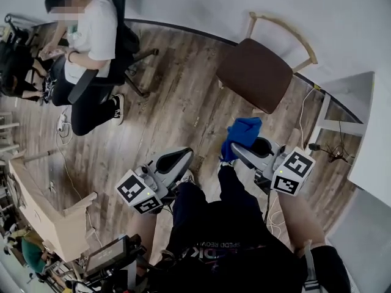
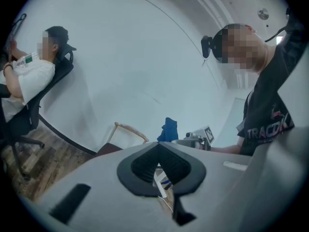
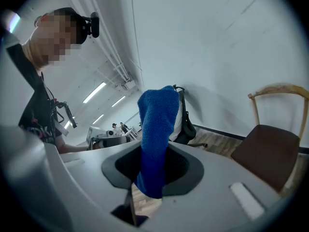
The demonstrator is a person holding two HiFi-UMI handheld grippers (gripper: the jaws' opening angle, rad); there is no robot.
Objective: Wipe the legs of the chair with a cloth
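The chair (image 1: pixel 261 72) has a brown seat and a light wooden frame; it stands on the wood floor by the white wall, ahead of me and slightly right. Its legs are mostly hidden under the seat. My right gripper (image 1: pixel 239 145) is shut on a blue cloth (image 1: pixel 243 134), held up in the air short of the chair. In the right gripper view the cloth (image 3: pixel 157 122) stands up out of the jaws (image 3: pixel 154 153), with the chair (image 3: pixel 268 149) at the right. My left gripper (image 1: pixel 183 157) hangs lower left, shut and empty, apart from the chair (image 2: pixel 126 129).
A person sits in a black office chair (image 1: pixel 125 47) at the back left. A light wooden piece of furniture (image 1: pixel 55 215) stands at the left. A white table (image 1: pixel 372 145) with cables (image 1: pixel 303 112) beside it is at the right. My legs (image 1: pixel 214 212) are below.
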